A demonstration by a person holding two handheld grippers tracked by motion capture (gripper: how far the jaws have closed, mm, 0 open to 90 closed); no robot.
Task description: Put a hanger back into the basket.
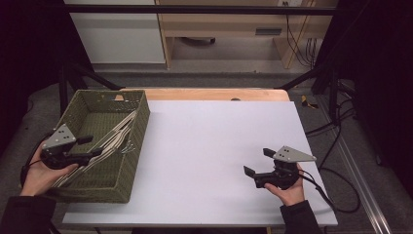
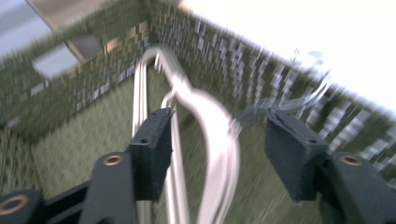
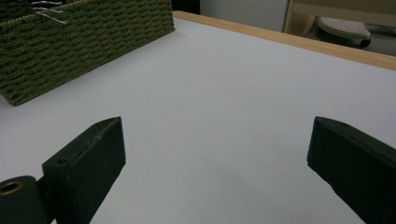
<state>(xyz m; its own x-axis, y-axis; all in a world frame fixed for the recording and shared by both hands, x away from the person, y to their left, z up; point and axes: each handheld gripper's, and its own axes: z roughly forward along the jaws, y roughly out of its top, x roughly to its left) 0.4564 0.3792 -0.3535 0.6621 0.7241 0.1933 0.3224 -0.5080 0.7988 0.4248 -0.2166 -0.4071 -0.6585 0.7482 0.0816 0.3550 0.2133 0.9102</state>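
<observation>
Over the woven basket (image 1: 139, 141) at the table's left edge, the left gripper (image 1: 90, 145) stands with jaws apart astride the pale clothes hangers (image 1: 112, 139), its pads not pressing them; the hangers lie slantwise inside the basket, hooks near its right wall, apparently just deposited. Right gripper (image 1: 258, 162), jaws wide and empty, idles above the white tabletop (image 1: 209, 141), well apart.

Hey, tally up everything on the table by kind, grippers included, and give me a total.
Woven green basket: 1
Bundle of pale hangers in the basket, too overlapped to count singly: 1
Handheld grippers, left gripper and right gripper: 2
Total: 4
</observation>
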